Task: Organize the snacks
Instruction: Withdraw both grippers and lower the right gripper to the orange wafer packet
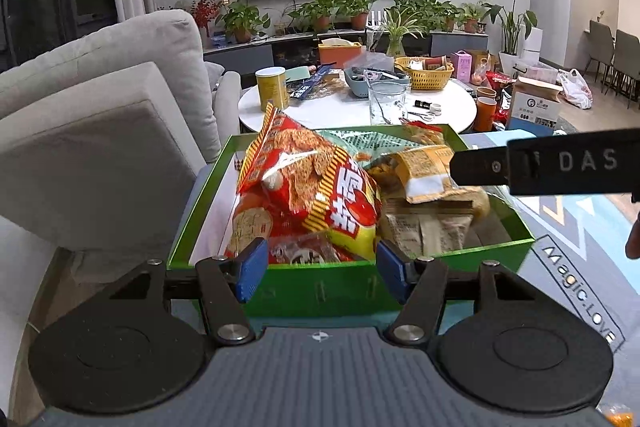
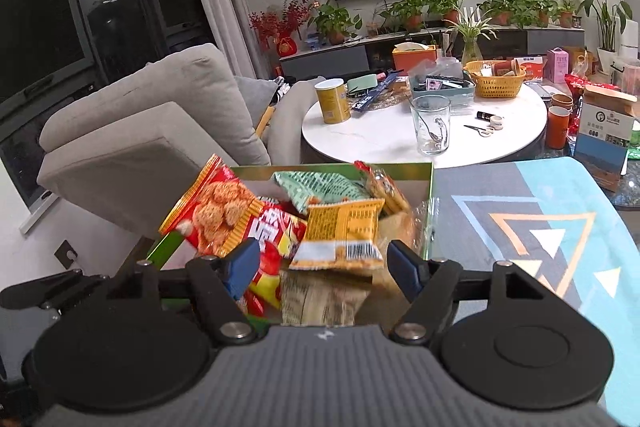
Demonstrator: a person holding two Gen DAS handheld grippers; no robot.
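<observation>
A green box [image 1: 320,287] holds several snack packets. A big red and yellow bag [image 1: 312,187] fills its left side; a small orange packet [image 1: 428,171] and a mint-green packet [image 1: 360,139] lie further back. My left gripper [image 1: 318,263] is open and empty at the box's near wall. In the right wrist view the box [image 2: 430,211] sits ahead; my right gripper [image 2: 318,267] is open and empty over it, just above the orange packet [image 2: 344,231] and beside the red bag [image 2: 224,215]. The right gripper's black body [image 1: 552,163] reaches in from the right over the box.
The box stands on a blue and grey patterned mat [image 2: 540,227]. Beyond is a round white table [image 2: 400,135] with a yellow can [image 2: 332,101], a glass cup [image 2: 431,125] and a yellow basket [image 2: 496,77]. A grey sofa [image 1: 100,115] stands at the left.
</observation>
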